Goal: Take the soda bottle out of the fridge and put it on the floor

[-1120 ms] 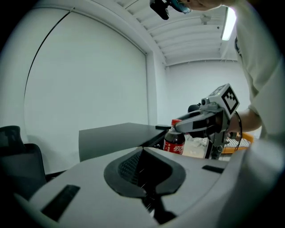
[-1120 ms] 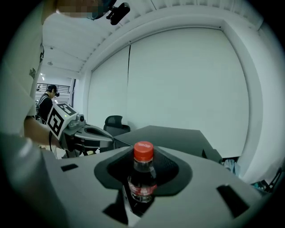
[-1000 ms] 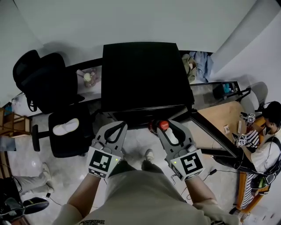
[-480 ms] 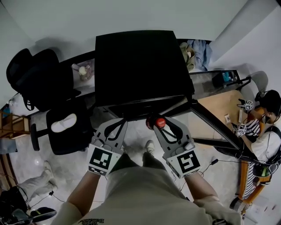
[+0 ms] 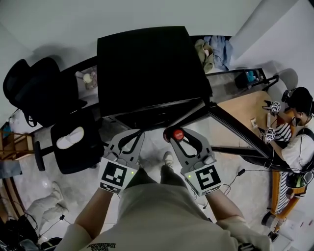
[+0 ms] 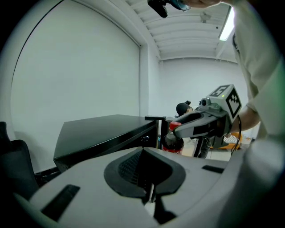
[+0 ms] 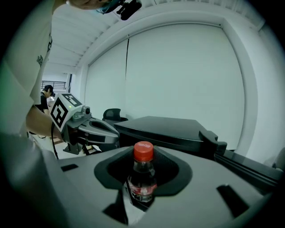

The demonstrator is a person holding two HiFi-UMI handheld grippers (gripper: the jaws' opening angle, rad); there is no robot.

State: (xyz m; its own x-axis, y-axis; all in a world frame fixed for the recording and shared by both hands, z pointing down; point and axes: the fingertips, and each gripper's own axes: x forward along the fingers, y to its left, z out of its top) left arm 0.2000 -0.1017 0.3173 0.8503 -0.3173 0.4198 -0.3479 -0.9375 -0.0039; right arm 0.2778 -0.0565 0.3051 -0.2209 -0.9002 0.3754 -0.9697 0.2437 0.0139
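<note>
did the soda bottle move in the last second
Yes. In the head view the soda bottle has come away from the fridge front, toward the person.

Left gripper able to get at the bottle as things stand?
Probably not yet: the left gripper has its jaws shut, and the right gripper holds the bottle with its jaws on both sides of it. The gap between the two grippers looks free, though.

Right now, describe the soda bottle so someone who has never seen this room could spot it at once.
Find the big black fridge by the white wall. Just in front of it, the right tongs grip a soda bottle: the only thing there with a bright red cap, dark drink and red label.
</note>
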